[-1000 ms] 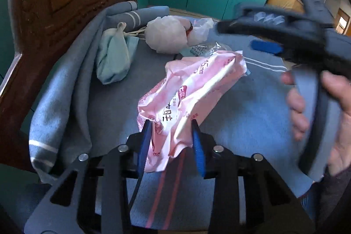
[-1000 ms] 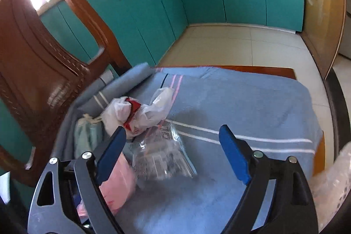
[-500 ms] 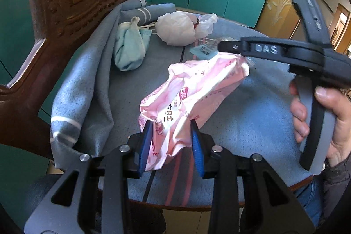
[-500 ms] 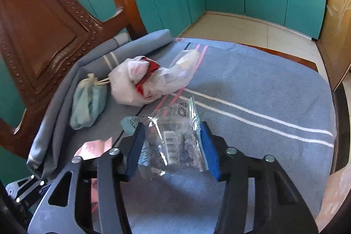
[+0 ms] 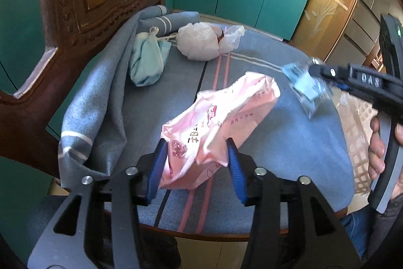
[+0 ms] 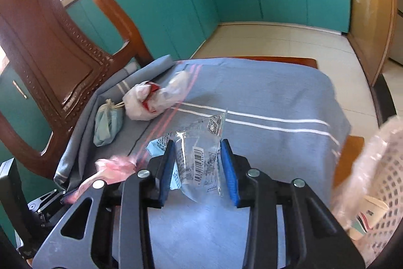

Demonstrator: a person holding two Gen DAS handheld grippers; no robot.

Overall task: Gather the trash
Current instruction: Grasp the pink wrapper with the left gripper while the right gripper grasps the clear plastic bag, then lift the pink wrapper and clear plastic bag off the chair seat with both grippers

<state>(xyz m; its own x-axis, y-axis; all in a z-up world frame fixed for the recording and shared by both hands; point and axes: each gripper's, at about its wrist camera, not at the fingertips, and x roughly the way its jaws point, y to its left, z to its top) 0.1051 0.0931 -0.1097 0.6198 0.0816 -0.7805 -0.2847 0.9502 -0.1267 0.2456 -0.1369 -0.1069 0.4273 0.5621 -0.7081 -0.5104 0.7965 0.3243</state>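
So both are lifting now: the left gripper is clamping the pink wrapper above the blue cloth, the right gripper is pinching the barcoded clear packet, "DAS" showing, nearing the lined basket.

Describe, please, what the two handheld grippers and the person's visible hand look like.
Both the left gripper and right gripper have black angular frames, silver bolts and blue-padded jaws. Seen side-on, the right one shows "DAS" lettering and a green light. The bare hand meets a dark sleeve.
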